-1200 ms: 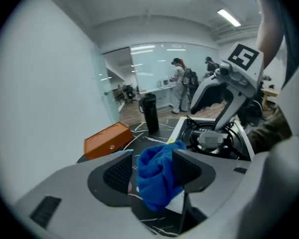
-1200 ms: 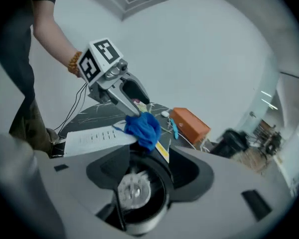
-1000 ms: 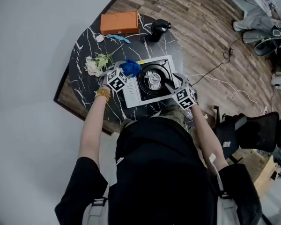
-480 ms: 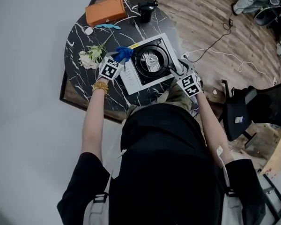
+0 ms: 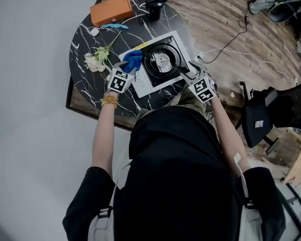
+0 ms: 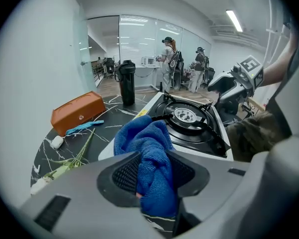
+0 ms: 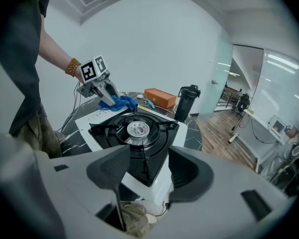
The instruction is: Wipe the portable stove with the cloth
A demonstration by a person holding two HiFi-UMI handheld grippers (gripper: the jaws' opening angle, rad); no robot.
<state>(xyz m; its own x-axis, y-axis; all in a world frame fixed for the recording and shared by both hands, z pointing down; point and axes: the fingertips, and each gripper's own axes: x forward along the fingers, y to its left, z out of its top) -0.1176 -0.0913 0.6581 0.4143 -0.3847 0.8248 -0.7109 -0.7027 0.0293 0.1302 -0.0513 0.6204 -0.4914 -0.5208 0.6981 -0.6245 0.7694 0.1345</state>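
Observation:
The portable stove (image 5: 140,87), white with a black burner (image 5: 162,61), lies on the black marble table (image 5: 85,39). A blue cloth (image 5: 133,60) rests on the stove's far left corner. My left gripper (image 5: 129,67) is shut on it; its jaws have just been closing, and the cloth (image 6: 149,153) bulges out between the pads. My right gripper (image 5: 186,70) stands open at the stove's near right corner. In the right gripper view that white corner (image 7: 157,180) lies in the gap between the jaws, with the burner (image 7: 134,131) beyond.
An orange box (image 5: 110,10), a black bottle (image 5: 154,6) and a light blue item (image 5: 114,26) sit at the table's far side. A white flower (image 5: 96,62) lies left of the stove. A cable (image 5: 226,49) runs over the wooden floor; a black chair (image 5: 271,117) stands to the right.
The left gripper's jaws have closed onto the blue cloth and moved with it onto the stove's left corner. The right gripper has shifted slightly at the stove's right corner.

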